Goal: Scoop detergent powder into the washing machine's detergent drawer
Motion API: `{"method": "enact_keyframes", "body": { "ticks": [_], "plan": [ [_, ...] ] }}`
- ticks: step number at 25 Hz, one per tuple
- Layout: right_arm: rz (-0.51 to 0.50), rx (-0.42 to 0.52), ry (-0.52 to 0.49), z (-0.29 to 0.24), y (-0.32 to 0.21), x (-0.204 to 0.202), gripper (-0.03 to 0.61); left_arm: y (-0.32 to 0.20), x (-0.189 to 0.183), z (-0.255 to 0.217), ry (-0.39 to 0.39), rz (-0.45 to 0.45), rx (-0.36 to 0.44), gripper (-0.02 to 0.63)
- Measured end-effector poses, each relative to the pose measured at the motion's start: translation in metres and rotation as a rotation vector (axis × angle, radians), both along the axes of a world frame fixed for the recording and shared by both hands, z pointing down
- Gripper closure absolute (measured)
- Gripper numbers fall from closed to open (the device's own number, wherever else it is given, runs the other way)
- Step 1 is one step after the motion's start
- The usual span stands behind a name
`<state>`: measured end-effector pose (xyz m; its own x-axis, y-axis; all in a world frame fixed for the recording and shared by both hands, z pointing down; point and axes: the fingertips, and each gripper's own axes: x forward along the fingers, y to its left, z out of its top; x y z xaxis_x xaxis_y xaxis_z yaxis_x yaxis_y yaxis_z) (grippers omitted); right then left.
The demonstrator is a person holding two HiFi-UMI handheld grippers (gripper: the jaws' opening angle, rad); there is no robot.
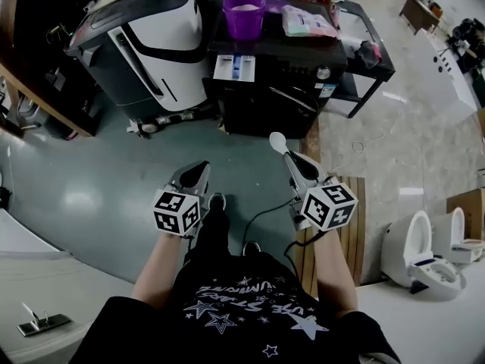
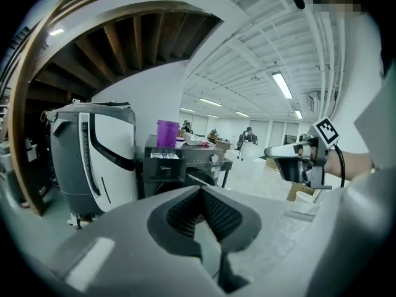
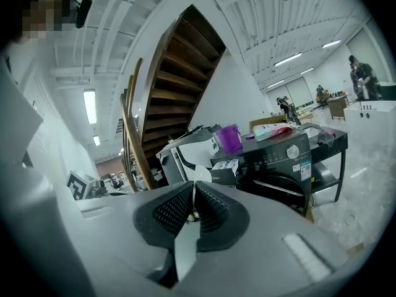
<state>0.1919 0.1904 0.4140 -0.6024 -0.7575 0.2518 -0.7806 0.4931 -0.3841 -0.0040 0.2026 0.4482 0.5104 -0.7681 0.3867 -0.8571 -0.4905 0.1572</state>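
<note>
Grippers: two – left gripper (image 1: pixel 200 167), right gripper (image 1: pixel 292 158). Marker cubes: two – left cube (image 1: pixel 176 211), right cube (image 1: pixel 329 205). Spoon (image 1: pixel 277 141): one, white. Washing machine (image 1: pixel 292 78): one, black. Drawer (image 1: pixel 234 67): one. Purple cup (image 1: pixel 243 15): one. Packet (image 1: pixel 307 23) on machine top: one. White-and-black appliance (image 1: pixel 155 44): one. Toilets: two – near toilet (image 1: pixel 415 245), far toilet (image 1: pixel 464 233). Staircase (image 3: pixel 167 85): one. Distant people (image 2: pixel 247 136): few, exact count unclear.

A big open workshop hall: a black front-loading washing machine (image 1: pixel 280 74) stands loose on a glossy grey-green floor (image 1: pixel 91 180) near white ceramic toilets (image 1: pixel 420 252), with a brown wooden staircase (image 3: pixel 173 85) and long strip lights (image 2: pixel 281 85) on a white ribbed ceiling (image 2: pixel 247 48).
</note>
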Motion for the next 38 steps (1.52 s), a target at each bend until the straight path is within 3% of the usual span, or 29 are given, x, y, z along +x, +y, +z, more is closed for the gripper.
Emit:
{"method": "enact_keyframes", "body": {
  "ticks": [4,10,22,32,38],
  "plan": [
    [0.025,-0.023,0.008,0.012,-0.031,-0.005,0.541,-0.035,-0.012,0.011,0.024,-0.01,-0.017,0.612],
    [0.075,-0.026,0.056,0.015,-0.1,-0.02,0.541,-0.122,-0.028,0.024,0.038,0.052,-0.018,0.613],
    [0.16,-0.027,0.091,-0.003,-0.256,-0.078,0.541,-0.281,-0.089,0.01,0.069,0.119,0.008,0.612],
    [0.216,-0.033,0.131,-0.01,-0.303,-0.091,0.541,-0.338,-0.105,0.009,0.102,0.178,0.005,0.612],
    [0.193,0.05,0.15,-0.043,-0.335,-0.086,0.541,-0.357,-0.103,-0.002,0.116,0.177,0.026,0.612]
  ]
}}
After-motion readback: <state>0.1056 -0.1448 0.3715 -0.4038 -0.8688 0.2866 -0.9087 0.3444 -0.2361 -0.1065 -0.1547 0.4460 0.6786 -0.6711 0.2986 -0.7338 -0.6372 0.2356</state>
